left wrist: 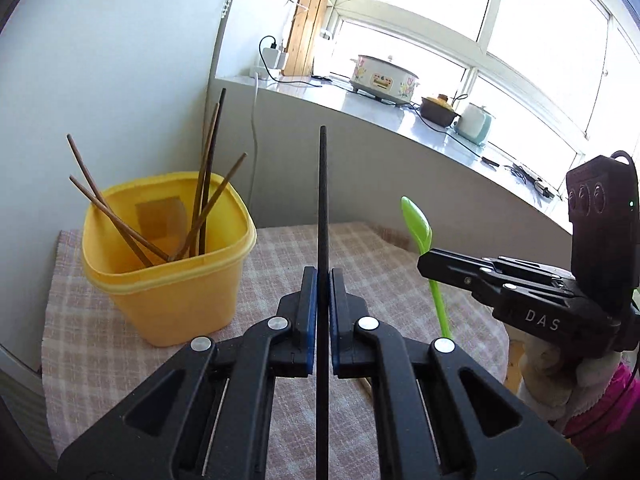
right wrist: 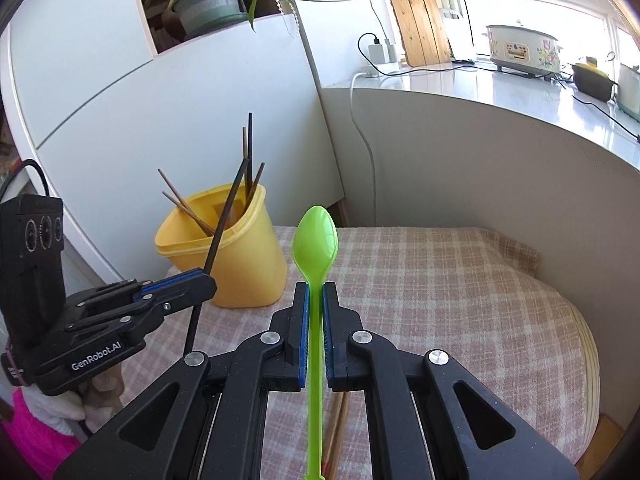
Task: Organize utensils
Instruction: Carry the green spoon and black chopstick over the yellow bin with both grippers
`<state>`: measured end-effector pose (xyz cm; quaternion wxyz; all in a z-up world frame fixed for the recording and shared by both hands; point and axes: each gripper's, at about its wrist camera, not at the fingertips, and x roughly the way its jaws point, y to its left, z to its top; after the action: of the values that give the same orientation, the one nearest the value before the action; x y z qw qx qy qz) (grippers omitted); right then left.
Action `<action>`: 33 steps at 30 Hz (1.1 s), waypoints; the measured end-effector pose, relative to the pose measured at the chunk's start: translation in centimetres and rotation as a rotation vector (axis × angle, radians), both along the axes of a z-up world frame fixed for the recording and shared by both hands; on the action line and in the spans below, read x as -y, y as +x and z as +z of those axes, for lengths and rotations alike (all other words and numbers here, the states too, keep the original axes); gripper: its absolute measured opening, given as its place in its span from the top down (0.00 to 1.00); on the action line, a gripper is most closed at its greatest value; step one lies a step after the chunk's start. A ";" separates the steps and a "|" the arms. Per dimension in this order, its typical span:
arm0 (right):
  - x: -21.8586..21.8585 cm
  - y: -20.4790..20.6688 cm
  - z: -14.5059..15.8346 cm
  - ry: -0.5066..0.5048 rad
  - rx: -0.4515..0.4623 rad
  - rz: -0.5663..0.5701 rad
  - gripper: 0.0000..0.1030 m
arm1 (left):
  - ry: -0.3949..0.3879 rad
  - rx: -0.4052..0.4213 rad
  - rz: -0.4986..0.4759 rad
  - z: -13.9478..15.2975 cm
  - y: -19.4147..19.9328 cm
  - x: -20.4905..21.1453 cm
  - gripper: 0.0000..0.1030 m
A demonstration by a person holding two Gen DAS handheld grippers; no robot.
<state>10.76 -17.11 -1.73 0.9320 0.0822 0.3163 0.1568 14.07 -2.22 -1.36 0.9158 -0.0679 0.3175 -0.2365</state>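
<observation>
A yellow tub (left wrist: 168, 280) stands at the table's back left and holds several brown chopsticks (left wrist: 120, 224). My left gripper (left wrist: 322, 276) is shut on a black chopstick (left wrist: 322, 200), held upright just right of the tub. It also shows in the right wrist view (right wrist: 200, 280), with the black chopstick (right wrist: 228, 212) leaning across the tub (right wrist: 248, 272). My right gripper (right wrist: 315, 292) is shut on a green plastic spoon (right wrist: 316, 240), bowl up, to the right of the tub. The right gripper (left wrist: 430, 268) and spoon (left wrist: 418, 220) show at the right of the left wrist view.
The table has a pink checked cloth (right wrist: 440, 300). More brown chopsticks (right wrist: 336, 432) lie on the cloth under my right gripper. A white cabinet (left wrist: 100, 80) stands behind the tub. A counter (left wrist: 400, 120) with cookers (left wrist: 384, 78) runs along the window.
</observation>
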 end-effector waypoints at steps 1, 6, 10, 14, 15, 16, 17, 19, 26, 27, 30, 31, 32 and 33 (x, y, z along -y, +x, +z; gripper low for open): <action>-0.4 0.1 0.4 0.003 0.011 0.006 0.95 | -0.006 0.021 0.013 0.7 0.1 -0.5 0.97; -2.2 1.0 2.2 0.016 0.069 0.037 0.95 | -0.039 0.095 0.084 3.8 0.9 -4.0 0.97; -3.5 2.1 3.0 0.031 0.091 0.051 0.95 | -0.066 0.123 0.131 4.9 1.9 -6.5 0.97; -4.7 3.1 3.5 0.040 0.107 0.062 0.95 | -0.081 0.143 0.171 5.4 3.1 -8.0 0.97; -5.0 3.4 3.8 0.041 0.114 0.064 0.95 | -0.084 0.144 0.178 5.4 3.6 -8.3 0.97; -5.3 3.7 3.9 0.041 0.121 0.065 0.95 | -0.089 0.145 0.186 5.4 3.9 -8.5 0.97; -5.6 4.0 4.1 0.040 0.126 0.067 0.95 | -0.093 0.144 0.191 5.3 4.5 -8.4 0.97; -6.2 4.7 4.5 0.042 0.137 0.069 0.95 | -0.100 0.144 0.200 5.2 5.3 -8.7 0.97; -8.6 7.0 5.5 0.022 0.165 0.092 0.95 | -0.118 0.163 0.243 5.7 7.8 -10.6 0.97; -8.9 7.4 5.7 0.021 0.170 0.095 0.95 | -0.119 0.168 0.248 5.9 8.1 -10.9 0.97; -9.8 8.5 6.0 0.013 0.185 0.099 0.95 | -0.117 0.180 0.266 6.1 9.0 -11.6 0.97; -10.0 8.9 6.1 0.013 0.189 0.101 0.95 | -0.118 0.182 0.270 6.2 9.4 -11.9 0.97; -10.2 9.3 6.2 0.013 0.190 0.103 0.95 | -0.119 0.181 0.273 6.2 9.7 -12.0 0.97; -10.4 9.7 6.2 0.014 0.190 0.103 0.95 | -0.120 0.180 0.276 6.1 10.0 -12.2 0.97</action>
<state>20.47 -6.69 4.43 0.9479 0.0569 0.2292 0.2136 24.11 9.94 4.78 0.9585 -0.1441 0.2073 -0.1323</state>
